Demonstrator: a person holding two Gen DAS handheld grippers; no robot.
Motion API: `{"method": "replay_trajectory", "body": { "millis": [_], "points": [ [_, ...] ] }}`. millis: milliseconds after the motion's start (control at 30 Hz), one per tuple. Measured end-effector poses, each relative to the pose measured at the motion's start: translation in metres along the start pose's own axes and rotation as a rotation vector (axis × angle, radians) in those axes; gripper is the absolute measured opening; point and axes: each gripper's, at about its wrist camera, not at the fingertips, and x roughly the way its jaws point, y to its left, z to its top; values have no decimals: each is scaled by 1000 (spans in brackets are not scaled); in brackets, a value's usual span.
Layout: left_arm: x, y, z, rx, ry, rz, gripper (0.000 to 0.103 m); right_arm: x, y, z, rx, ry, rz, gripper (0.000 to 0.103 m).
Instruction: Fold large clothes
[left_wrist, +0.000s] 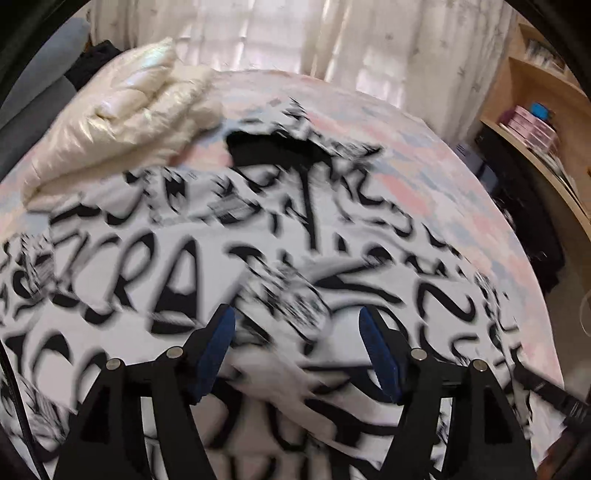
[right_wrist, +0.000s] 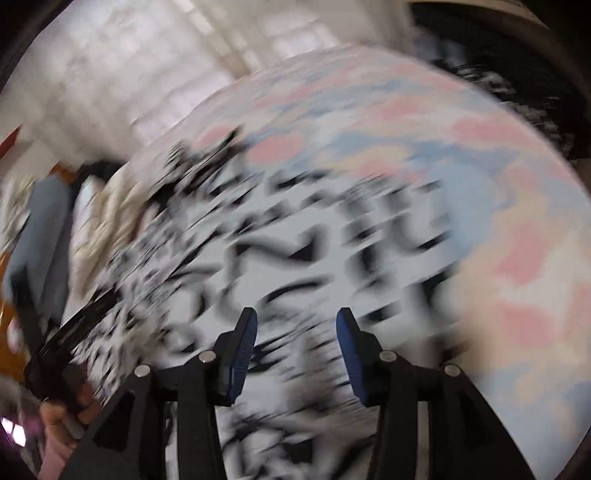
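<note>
A large white garment with bold black lettering (left_wrist: 207, 236) lies spread on the bed, its black neck lining (left_wrist: 273, 149) at the far end. My left gripper (left_wrist: 295, 326) hovers just above a raised fold near the garment's middle, blue pads wide apart and pressing on nothing. My right gripper (right_wrist: 295, 321) hangs over the same garment (right_wrist: 295, 236), open, nothing pinched; this view is heavily blurred. The left gripper (right_wrist: 74, 332) and the hand (right_wrist: 62, 417) holding it show at the right wrist view's left edge. The right gripper's tip (left_wrist: 546, 391) pokes in at the left view's lower right.
A pastel pink and blue bedsheet (left_wrist: 443, 192) covers the bed (right_wrist: 517, 221). A cream puffy jacket (left_wrist: 122, 110) lies folded at the far left corner. Pale curtains (left_wrist: 295, 33) hang behind. A wooden shelf (left_wrist: 535, 122) with boxes stands to the right of the bed.
</note>
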Motion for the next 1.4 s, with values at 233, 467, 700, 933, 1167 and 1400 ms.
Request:
{"method": "replay_trajectory", "body": {
  "millis": [233, 467, 700, 933, 1167, 1400],
  "points": [
    [40, -32, -48, 132, 98, 114, 68, 55, 58, -51, -128, 129, 5, 45],
    [42, -35, -58, 194, 62, 127, 69, 12, -34, -56, -12, -18, -215, 41],
    [35, -40, -56, 204, 78, 148, 70, -29, -84, -67, 148, -75, -89, 20],
    [-11, -40, -62, 168, 92, 101, 70, -52, -64, -84, 172, -91, -76, 45],
    [-72, -24, -80, 157, 47, 119, 70, -70, -37, -109, 158, -80, -54, 45],
    [-124, 19, -101, 90, 41, 128, 72, -78, -3, -134, 111, -73, -45, 45]
  ]
}}
